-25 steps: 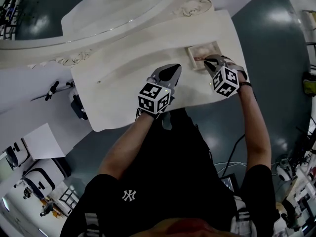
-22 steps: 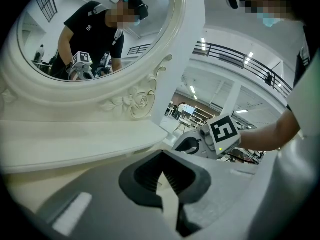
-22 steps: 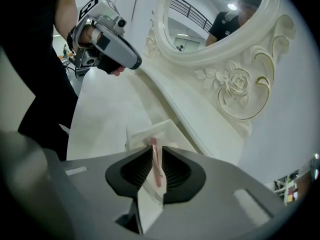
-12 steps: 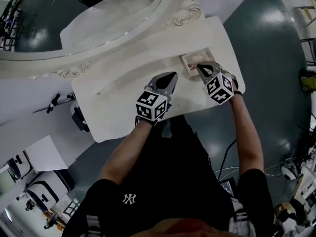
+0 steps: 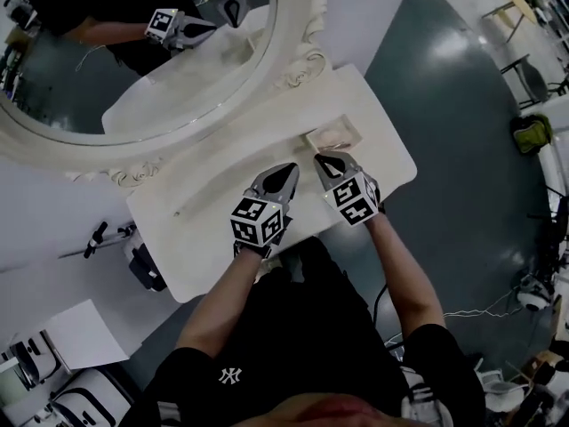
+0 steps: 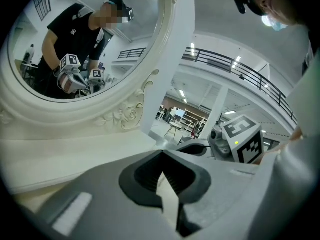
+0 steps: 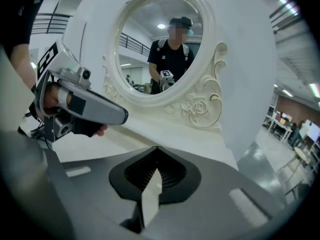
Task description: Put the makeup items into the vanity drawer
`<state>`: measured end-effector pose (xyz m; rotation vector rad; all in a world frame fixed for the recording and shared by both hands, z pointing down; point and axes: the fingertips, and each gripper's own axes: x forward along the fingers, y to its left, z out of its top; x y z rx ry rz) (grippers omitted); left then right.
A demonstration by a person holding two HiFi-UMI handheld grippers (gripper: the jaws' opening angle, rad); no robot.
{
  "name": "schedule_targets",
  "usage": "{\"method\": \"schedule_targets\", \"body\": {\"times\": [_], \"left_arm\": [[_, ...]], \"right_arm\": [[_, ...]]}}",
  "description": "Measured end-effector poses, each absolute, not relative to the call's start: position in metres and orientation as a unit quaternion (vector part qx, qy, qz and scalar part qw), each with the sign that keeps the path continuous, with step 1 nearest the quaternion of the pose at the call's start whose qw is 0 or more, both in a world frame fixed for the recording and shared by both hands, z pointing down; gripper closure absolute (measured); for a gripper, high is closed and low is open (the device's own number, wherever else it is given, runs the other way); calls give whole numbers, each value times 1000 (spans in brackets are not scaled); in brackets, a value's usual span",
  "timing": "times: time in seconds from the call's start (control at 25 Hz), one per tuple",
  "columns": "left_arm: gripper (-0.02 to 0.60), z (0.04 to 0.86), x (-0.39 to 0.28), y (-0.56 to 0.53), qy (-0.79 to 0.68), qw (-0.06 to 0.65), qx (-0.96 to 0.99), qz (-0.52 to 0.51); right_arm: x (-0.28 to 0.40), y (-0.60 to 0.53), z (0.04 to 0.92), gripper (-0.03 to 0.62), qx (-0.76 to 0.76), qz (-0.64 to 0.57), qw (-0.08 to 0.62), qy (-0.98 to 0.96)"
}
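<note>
The white vanity table carries an oval mirror. A small pale open box sits at the right end of its top; what lies in it is too small to make out. My left gripper hovers shut over the middle of the tabletop, nothing between its fingers. Beside it, my right gripper is shut and empty, its tips just short of the box's near edge. In the left gripper view the jaws meet at the tip. The right gripper view shows the same.
The mirror's carved frame rises behind the tabletop, and the reflection shows both grippers. The right gripper's marker cube shows in the left gripper view. Dark floor lies past the table's right edge.
My right gripper has drawn back from the box toward the left gripper, so the two sit close together. The head view has tilted up and shows more of the mirror.
</note>
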<state>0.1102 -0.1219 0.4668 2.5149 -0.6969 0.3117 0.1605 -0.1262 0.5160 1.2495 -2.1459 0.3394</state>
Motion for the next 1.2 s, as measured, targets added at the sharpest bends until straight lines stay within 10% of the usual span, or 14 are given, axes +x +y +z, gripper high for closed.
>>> {"method": "schedule_targets", "body": {"times": [1.2], "left_arm": [[581,327,-5,-38,-203,206,956,49]], "right_arm": [[40,-46,355,569,584,177,93,-787]]}}
